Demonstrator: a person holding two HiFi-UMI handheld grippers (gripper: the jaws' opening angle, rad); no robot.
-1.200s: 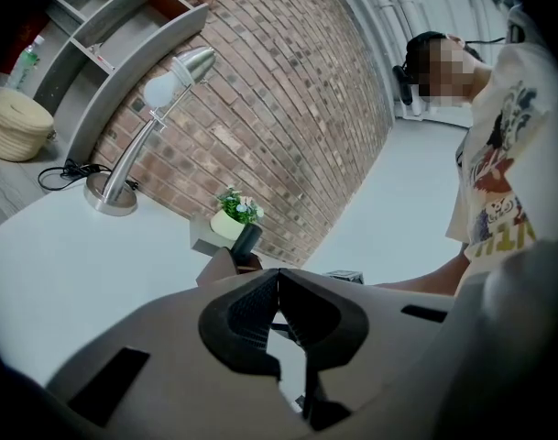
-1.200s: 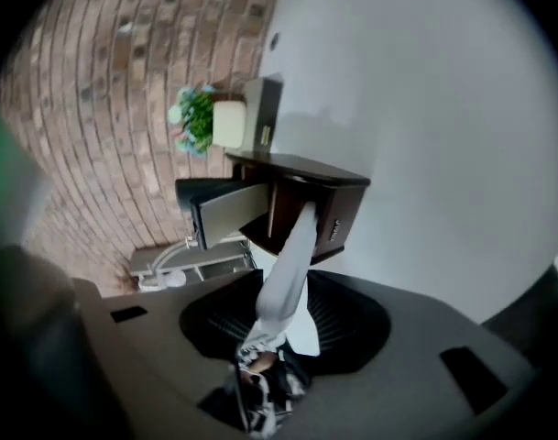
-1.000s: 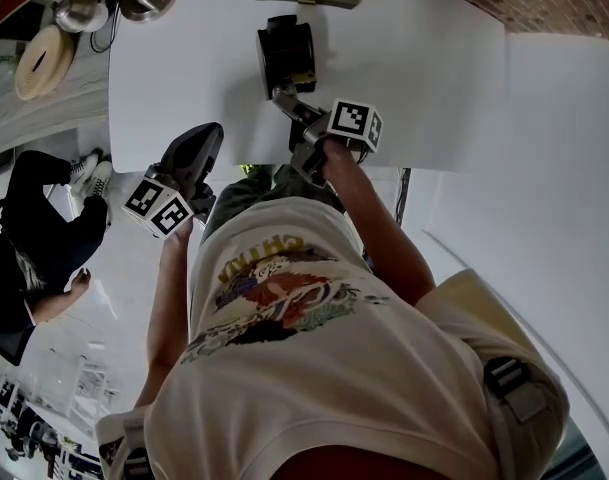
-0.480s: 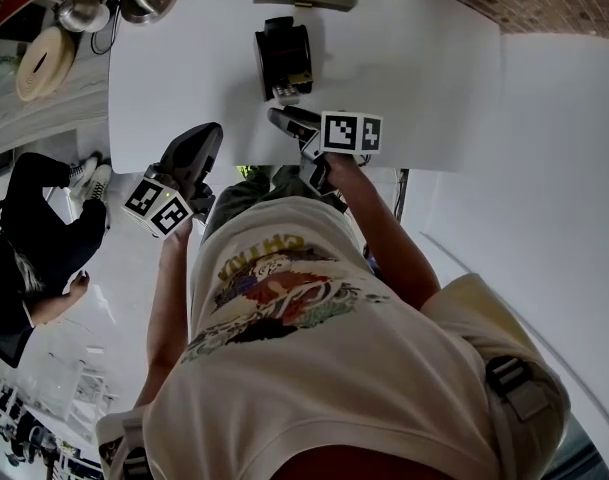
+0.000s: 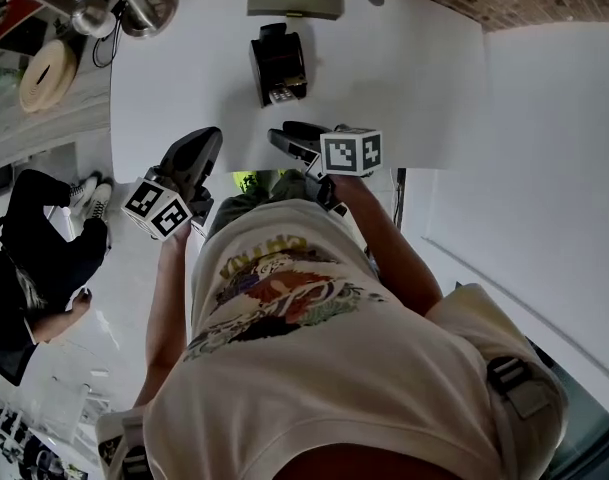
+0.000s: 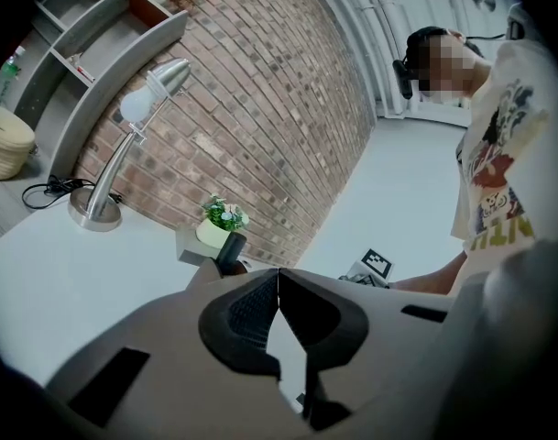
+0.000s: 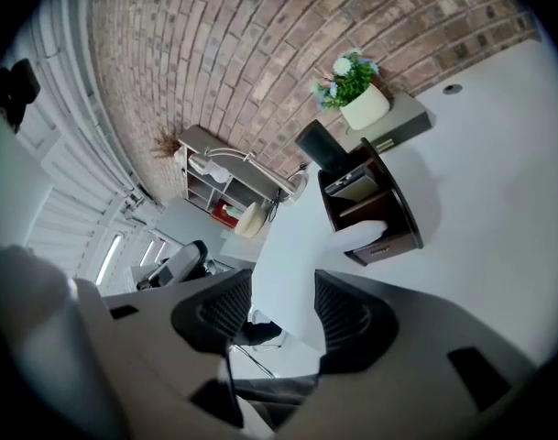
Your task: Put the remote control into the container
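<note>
The dark container (image 5: 277, 60) stands on the white table (image 5: 414, 78), and the pale remote control (image 5: 281, 95) lies in it, its end showing at the near side. In the right gripper view the remote (image 7: 368, 234) rests in the lowest compartment of the container (image 7: 398, 211). My right gripper (image 5: 287, 135) hovers near the table's front edge, apart from the container; its jaws have just been opening and are open with nothing between them (image 7: 283, 305). My left gripper (image 5: 204, 140) hangs off the table's left front corner, shut and empty (image 6: 279, 280).
A potted plant (image 7: 355, 88) on a grey box stands behind the container. A desk lamp (image 6: 123, 145) is at the table's far left corner. A seated person (image 5: 39, 243) is on the floor side at left. A brick wall (image 6: 260, 90) runs behind the table.
My right gripper has drawn back from the container toward the table's front edge and rolled, leaving the remote in the container. The left gripper has stayed where it was.
</note>
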